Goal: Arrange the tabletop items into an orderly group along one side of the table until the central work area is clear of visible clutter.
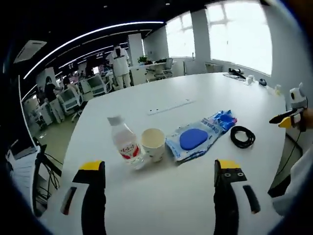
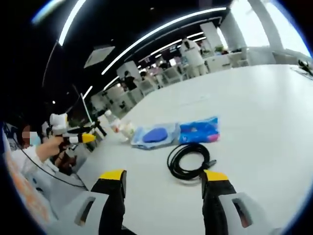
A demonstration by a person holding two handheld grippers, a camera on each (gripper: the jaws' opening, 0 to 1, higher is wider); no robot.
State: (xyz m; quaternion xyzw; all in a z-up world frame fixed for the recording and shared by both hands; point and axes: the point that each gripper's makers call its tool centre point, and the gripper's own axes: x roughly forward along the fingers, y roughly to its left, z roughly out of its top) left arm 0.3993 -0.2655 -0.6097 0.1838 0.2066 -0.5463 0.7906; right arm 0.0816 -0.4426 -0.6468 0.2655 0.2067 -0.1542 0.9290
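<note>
Bottle (image 1: pixel 125 143), cup (image 1: pixel 152 144), pouch (image 1: pixel 198 137) — cable (image 2: pixel 189 161).

table: big, white, smooth (image 1: pixel 195 93)
bottle: small, clear, red label, standing (image 1: pixel 125 141)
cup: white paper, just beside the bottle (image 1: pixel 153 143)
packet: blue plastic, flat, beside the cup (image 1: pixel 200 134)
cable: black, coiled, near the packet (image 1: pixel 242 136)

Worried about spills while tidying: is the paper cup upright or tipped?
Upright. The paper cup stands on its base on the table, open mouth up, beside the plastic bottle. Cannot tell if it holds liquid.
</note>
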